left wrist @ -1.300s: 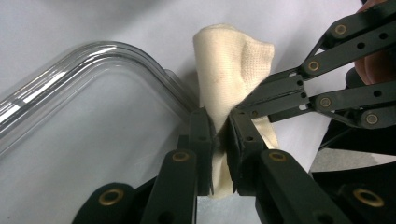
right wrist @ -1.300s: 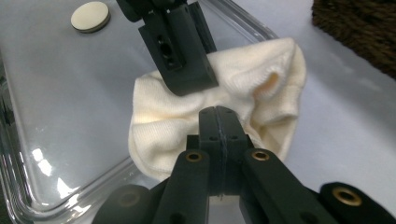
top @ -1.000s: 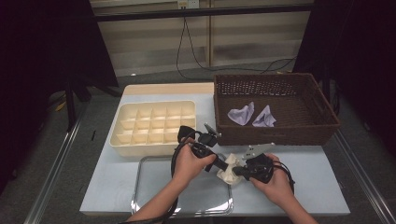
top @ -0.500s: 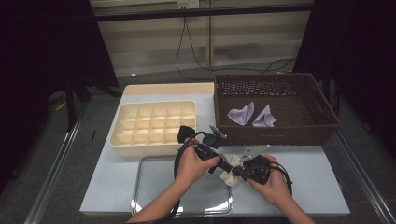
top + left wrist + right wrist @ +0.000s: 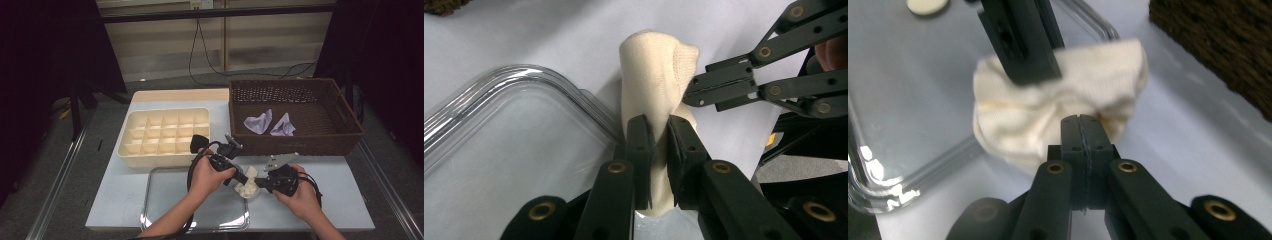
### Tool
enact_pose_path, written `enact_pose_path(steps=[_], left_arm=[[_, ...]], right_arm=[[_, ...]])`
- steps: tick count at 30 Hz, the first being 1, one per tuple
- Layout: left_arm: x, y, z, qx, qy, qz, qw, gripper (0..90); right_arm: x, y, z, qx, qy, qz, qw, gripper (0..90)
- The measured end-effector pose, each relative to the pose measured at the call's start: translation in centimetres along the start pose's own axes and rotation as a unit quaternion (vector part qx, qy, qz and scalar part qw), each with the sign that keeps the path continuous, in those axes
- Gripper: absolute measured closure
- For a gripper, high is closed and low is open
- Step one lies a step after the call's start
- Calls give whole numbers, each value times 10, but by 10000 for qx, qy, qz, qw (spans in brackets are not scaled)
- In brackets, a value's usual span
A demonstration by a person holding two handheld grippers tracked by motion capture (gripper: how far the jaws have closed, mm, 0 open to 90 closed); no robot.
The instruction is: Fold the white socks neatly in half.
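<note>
Both hands have drawn slightly closer together since a second ago. Left gripper [image 5: 656,131] pinches the cream sock [image 5: 651,75] low down; right gripper [image 5: 1081,125], jaws pressed together, nips its edge. Standing upright between them, the sock sits just off the clear tray [image 5: 165,200] corner, basket [image 5: 300,140] and divided box [image 5: 160,155] beyond.

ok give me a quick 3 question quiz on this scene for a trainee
1. True or false: both tongs are shut on the cream cloth.
2. How many purple cloths lie in the brown basket?
3. The cream cloth sits at the edge of: A) the clear tray B) the divided box C) the basket.

Key: 1 true, left tongs and right tongs both pinch it; 2 two; 3 A.
</note>
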State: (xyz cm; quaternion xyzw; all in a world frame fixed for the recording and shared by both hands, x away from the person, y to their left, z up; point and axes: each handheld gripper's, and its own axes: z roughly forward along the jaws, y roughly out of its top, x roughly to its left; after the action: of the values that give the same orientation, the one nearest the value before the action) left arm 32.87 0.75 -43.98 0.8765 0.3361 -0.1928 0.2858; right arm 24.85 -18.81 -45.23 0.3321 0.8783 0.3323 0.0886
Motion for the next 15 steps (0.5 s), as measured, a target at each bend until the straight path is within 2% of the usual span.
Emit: enact_pose_path(steps=[5,8,13,15], left_arm=[[-3,2,-3,62,-16,94,9999,808],[-7,3,-4,69,-81,155,9998,788],[-16,5,-3,57,-115,382,9992,774],[-18,4,0,87,-106,357,9993,779]], right_arm=[[-2,-4,6,-8,97,116,9999,900],[-1,-3,8,26,53,111,9999,900],[1,-2,12,33,74,104,9999,900],[1,-1,13,49,70,99,9999,900]])
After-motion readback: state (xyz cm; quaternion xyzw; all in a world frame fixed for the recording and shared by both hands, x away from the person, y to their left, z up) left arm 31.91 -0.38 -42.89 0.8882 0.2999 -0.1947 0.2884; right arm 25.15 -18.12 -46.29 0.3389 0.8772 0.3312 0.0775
